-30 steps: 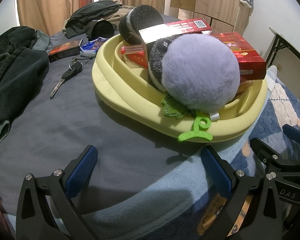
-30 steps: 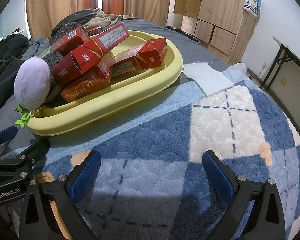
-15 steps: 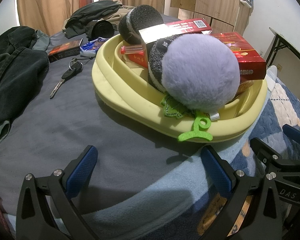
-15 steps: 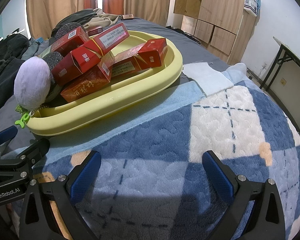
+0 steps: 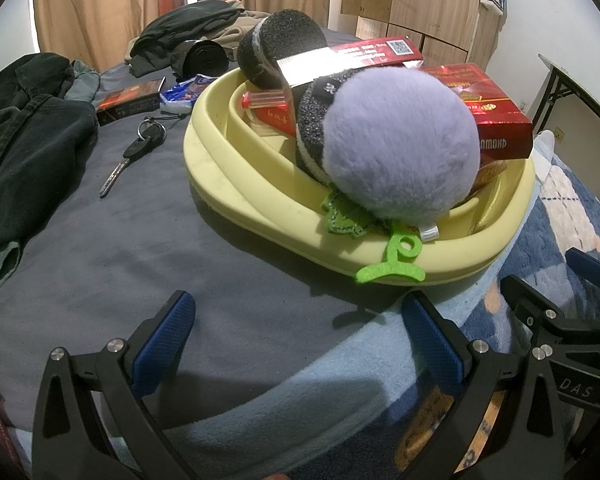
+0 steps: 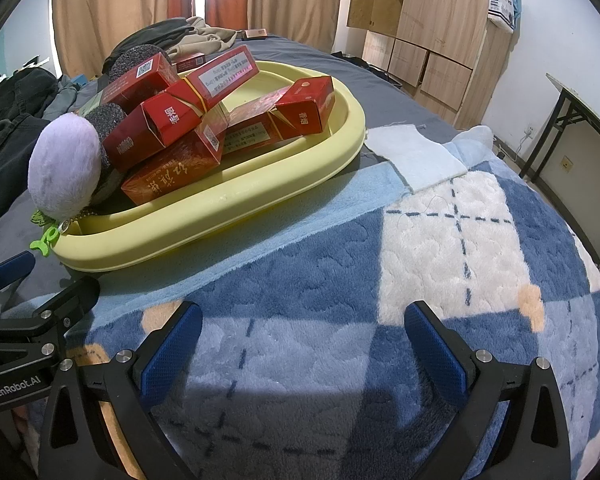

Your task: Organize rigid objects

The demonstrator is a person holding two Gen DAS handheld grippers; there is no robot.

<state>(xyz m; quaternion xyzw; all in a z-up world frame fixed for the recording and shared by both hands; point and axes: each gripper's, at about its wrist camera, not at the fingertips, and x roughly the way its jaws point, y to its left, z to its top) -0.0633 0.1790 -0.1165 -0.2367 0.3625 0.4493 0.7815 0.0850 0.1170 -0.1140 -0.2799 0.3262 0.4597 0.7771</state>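
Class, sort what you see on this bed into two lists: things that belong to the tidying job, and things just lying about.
Job:
yellow tray
red boxes
purple plush ball
both open grippers: left, right

Lying about:
key
dark clothes
plaid blanket
white cloth

The yellow tray (image 5: 236, 184) looks like smooth, matt plastic with faint scuffs. The red boxes (image 6: 168, 124) are glossy cardboard that catches the light, and a rubber band runs round one. At the tray's 6 o'clock end, the lilac ball (image 5: 400, 144) is soft plush with a short fuzzy pile; its green tag (image 5: 392, 268) looks like felt. The dark sponges (image 5: 288, 40) are coarse and grainy. The bed sheet (image 5: 100, 248) is flat matt grey cloth; the checked blanket (image 6: 440, 240) is thick embossed fleece. The key (image 5: 134, 156) has a shiny metal blade. Each claw's pads (image 6: 172, 352) are blue, fine-textured rubber on matt black plastic arms. The wardrobe (image 6: 432, 8) is pale wood.
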